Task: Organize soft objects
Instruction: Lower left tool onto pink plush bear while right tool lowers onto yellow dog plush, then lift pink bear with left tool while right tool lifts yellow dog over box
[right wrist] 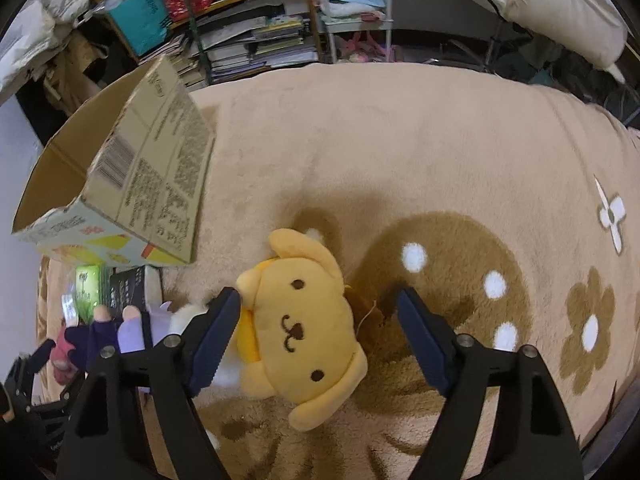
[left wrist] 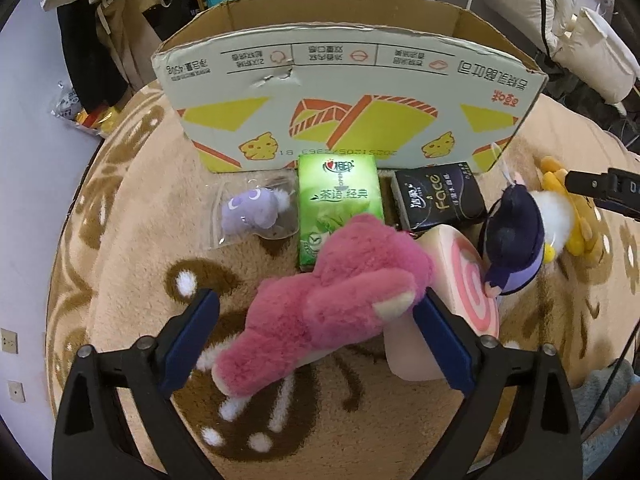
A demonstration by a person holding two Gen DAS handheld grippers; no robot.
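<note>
Pink plush bear (left wrist: pixel 328 304) is being framed, on the beige rug (left wrist: pixel 132 240), by the released left tool (left wrist: pixel 316 312). "Face" is being shown on the black tissue pack (left wrist: pixel 438 196). Yellow dog plush (right wrist: pixel 304 328) is being framed by the released right tool (right wrist: pixel 320 312).

The pink plush bear (left wrist: pixel 332 304) hides the near end of the green tissue pack (left wrist: pixel 340 200) and part of the swirl-patterned cushion (left wrist: pixel 464 292) at its 3 o'clock. The cardboard box (left wrist: pixel 344 92) interior is out of sight. In the right wrist view, the white plush (right wrist: pixel 192 316) at 9 o'clock of the yellow dog plush (right wrist: pixel 304 328) is mostly covered.
</note>
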